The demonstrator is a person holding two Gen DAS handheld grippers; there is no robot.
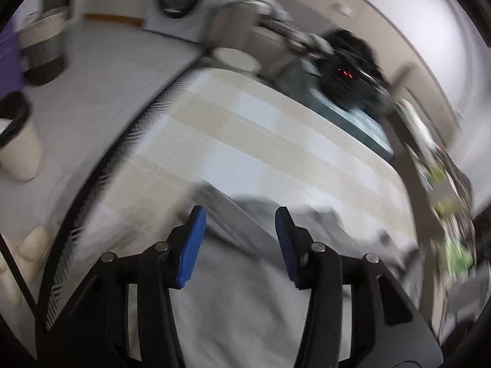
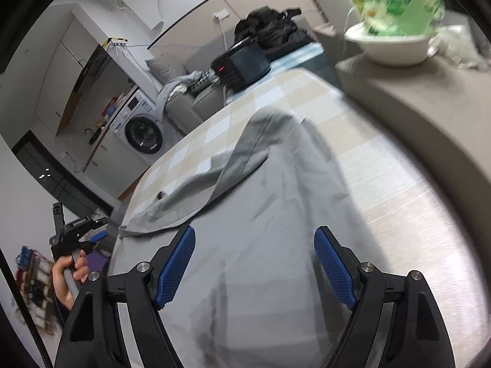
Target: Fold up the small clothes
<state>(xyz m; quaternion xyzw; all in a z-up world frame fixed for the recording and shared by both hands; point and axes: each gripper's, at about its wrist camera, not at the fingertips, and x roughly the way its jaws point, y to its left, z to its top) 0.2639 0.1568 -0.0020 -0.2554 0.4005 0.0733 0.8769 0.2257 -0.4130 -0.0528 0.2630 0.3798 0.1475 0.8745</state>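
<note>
Centrally, a grey garment (image 2: 276, 214) lies spread on the checked tablecloth (image 2: 276, 98), reaching from the near edge of the surface toward its middle. One part is folded back over the rest, toward the left edge, and ends close to that edge. Cloth mostly flat, some creases.

Right tool (image 2: 254, 239): blue pads well apart, nothing between them, hanging over the near part of the garment, not touching it as far as the view shows.

Left tool (image 1: 237, 214): pads parted, empty, above the grey cloth (image 1: 239, 291); that view is motion-blurred. From the right wrist view it sits off the left edge of the surface, a hand (image 2: 69, 271) round its grip.

Far edge: a black appliance (image 2: 242, 64) with a red display. Right side: a white bowl (image 2: 392, 46) with a green package (image 2: 402, 3) in it, on a beige ledge. Beyond the left edge, a washing machine (image 2: 142, 128).
</note>
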